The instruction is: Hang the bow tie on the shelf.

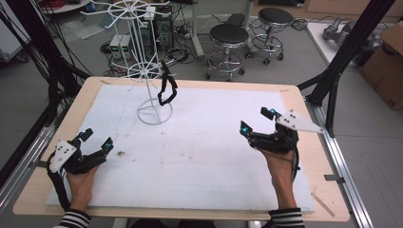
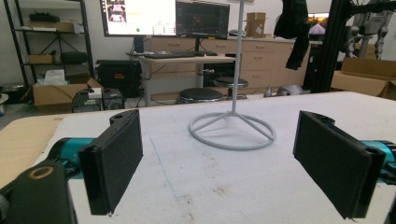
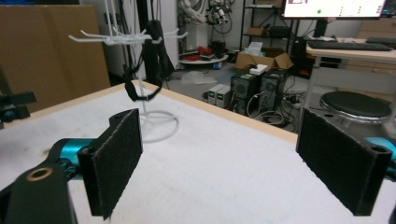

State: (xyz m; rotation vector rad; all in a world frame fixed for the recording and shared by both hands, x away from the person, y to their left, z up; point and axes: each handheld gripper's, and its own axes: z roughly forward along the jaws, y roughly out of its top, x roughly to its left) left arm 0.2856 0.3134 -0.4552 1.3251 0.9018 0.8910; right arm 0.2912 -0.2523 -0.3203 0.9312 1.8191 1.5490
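A white wire rack (image 1: 148, 71) with hook arms stands on its ring base at the back left of the white mat (image 1: 199, 156). A black strap-like item (image 1: 167, 88) hangs from one of its lower hooks. The rack's base (image 2: 232, 130) lies ahead of my left gripper (image 2: 229, 163), and the black item (image 2: 293, 28) hangs at top right there. My left gripper (image 1: 97, 139) rests open at the mat's left edge with nothing between its pads. My right gripper (image 1: 258, 120) stands open at the right, empty; from it the rack (image 3: 142, 74) and black item (image 3: 150, 70) lie far left.
Two black stools (image 1: 229, 47) and computer cases stand on the floor beyond the table. A black frame post (image 1: 349, 47) rises at the right edge. A small brown stain (image 1: 119, 153) marks the mat near the left gripper. A cardboard box (image 1: 387, 61) sits far right.
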